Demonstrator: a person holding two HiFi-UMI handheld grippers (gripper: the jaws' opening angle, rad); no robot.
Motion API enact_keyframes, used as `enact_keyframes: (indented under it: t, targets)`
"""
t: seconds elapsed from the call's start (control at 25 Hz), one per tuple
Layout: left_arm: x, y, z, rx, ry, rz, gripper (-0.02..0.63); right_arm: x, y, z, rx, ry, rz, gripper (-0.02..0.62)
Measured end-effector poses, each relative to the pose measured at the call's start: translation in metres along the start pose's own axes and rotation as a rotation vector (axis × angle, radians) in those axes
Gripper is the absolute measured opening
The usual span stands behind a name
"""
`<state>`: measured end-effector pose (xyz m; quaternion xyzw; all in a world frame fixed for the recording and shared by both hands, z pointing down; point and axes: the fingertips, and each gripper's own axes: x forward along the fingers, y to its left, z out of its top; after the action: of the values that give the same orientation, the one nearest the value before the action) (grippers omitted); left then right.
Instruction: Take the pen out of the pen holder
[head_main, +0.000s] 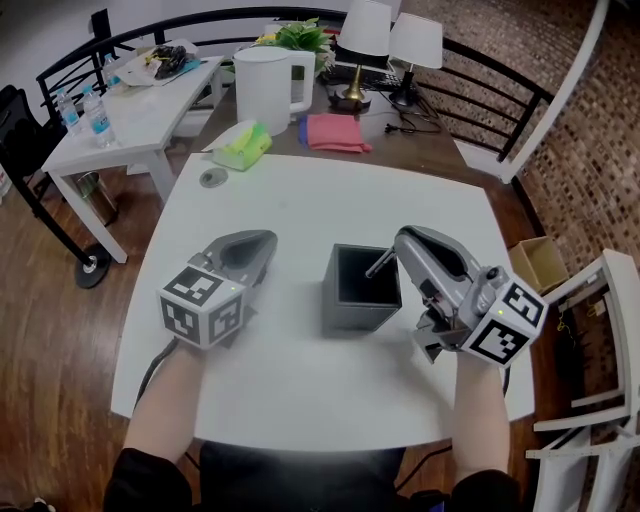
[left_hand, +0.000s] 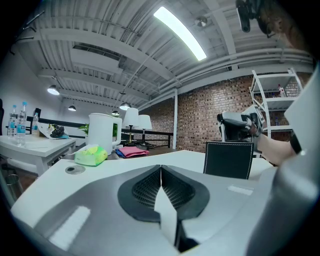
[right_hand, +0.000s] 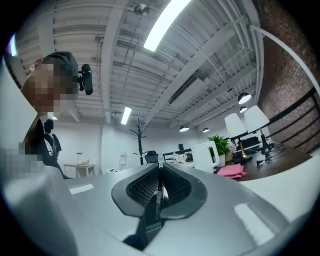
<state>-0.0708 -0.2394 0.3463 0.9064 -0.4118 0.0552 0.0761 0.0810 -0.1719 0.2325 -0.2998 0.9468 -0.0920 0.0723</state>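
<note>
**Right gripper has the pen, tip end in the holder**

Head view: there's a white table (head_main: 300, 370) with a black square pen holder (head_main: 360, 295) sitting about in the middle. The right gripper (head_main: 397, 246) comes in from the right and reaches over the holder's right rim. It's got the pen (head_main: 380, 264), which slants down from the gripper's tip with its lower end inside the holder's open top. The left gripper (head_main: 264, 241) lies on the table just left of the holder, not touching it. At the far end of the table are a white kettle (head_main: 265, 83), a green tissue pack (head_main: 243, 145) and a pink cloth (head_main: 335, 132).

Left gripper view: the fingers (left_hand: 147, 188) are pressed together with nothing between them. The pen holder (left_hand: 228, 160) is off to the right, and the right gripper (left_hand: 239, 125) is above its rim. The kettle (left_hand: 103, 132), tissue pack (left_hand: 91, 154) and cloth (left_hand: 131, 151) are in the background.

Right gripper view: the fingers (right_hand: 176, 188) are narrow and clamped on the pen (right_hand: 159, 192). It runs as a thin dark line right up the seam between them, with a pale bit poking out at the top. The holder isn't visible from here.
</note>
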Motion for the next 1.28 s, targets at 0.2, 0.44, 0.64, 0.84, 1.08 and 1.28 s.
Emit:
enact_keyframes:
  t: [0.2, 0.44, 0.64, 0.84, 1.08, 1.28]
  targets:
    - [0.001, 0.000, -0.001, -0.001, 0.002, 0.001, 0.004, -0.011, 0.015, 0.046, -0.122, -0.078, -0.002, 0.040]
    - [0.000, 0.000, -0.001, 0.000, 0.001, 0.000, 0.003, -0.044, 0.014, 0.086, -0.142, -0.170, -0.055, 0.040]
    - [0.000, 0.002, 0.000, -0.001, 0.002, 0.001, 0.004, -0.075, -0.023, 0.091, -0.095, -0.154, -0.182, 0.040]
    - [-0.001, 0.003, -0.001, -0.002, 0.002, 0.012, 0.005, -0.070, -0.077, 0.013, 0.190, 0.128, -0.247, 0.040]
    - [0.000, 0.003, -0.001, -0.004, 0.001, 0.019, 0.005, -0.053, -0.116, -0.061, 0.421, 0.271, -0.262, 0.046]
    - [0.000, 0.002, -0.001, -0.004, 0.001, 0.020, 0.004, -0.043, -0.134, -0.100, 0.482, 0.345, -0.395, 0.051]
